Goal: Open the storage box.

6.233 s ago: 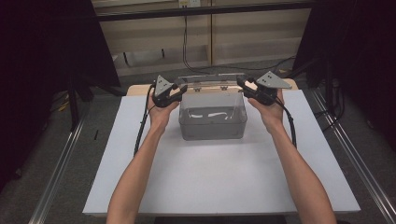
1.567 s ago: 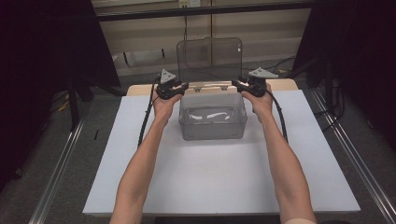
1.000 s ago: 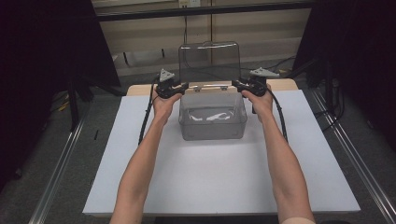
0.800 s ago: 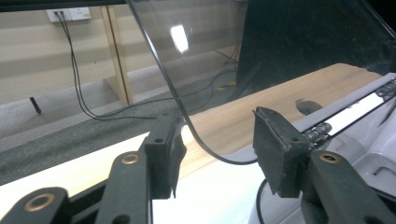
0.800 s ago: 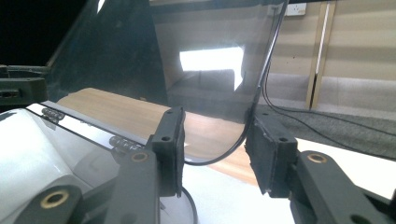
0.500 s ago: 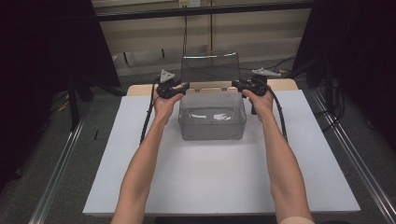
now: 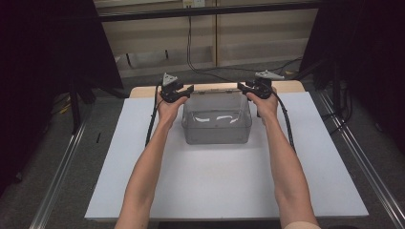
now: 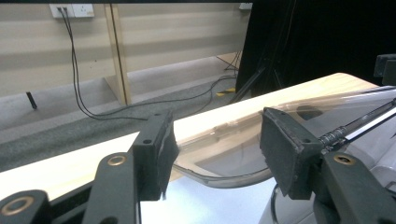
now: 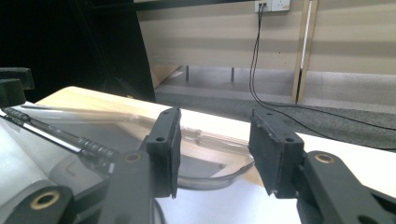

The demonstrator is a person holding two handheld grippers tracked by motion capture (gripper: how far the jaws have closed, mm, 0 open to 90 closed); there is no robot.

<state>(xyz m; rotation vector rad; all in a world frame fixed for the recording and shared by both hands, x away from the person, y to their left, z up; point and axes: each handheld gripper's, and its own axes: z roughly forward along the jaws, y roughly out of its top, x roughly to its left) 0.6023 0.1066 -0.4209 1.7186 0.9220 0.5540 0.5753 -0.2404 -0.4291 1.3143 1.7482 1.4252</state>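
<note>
Now the clear plastic box [image 7: 216, 121] sits toward the far middle of the white sheet that covers the table [image 7: 224, 191], its long side facing the person. It is a see-through, faintly grey tub with rounded corners and straight walls; pale curved glints show through its front wall, though what lies inside cannot be made out. Its transparent lid [image 8: 224, 154] is swung back and lies nearly flat behind the box, over the bare wooden edge of the table, with a thin, rounded rim that bends around the corner. A dark, partly ribbed rod runs along the top edge of the box where the lid meets it. The left tool [image 7: 177, 91] hangs at the far left corner of the box and the right tool [image 7: 252, 88] at the far right corner, each held in a hand with the forearm stretched across the sheet. In the left gripper view the left tool's jaws stand partly apart, having just been opening, with the lid's corner rim between them and not pressed by either pad. In the right gripper view the right tool's jaws are likewise partly apart, the lid's other corner lying loose in the gap.
</note>
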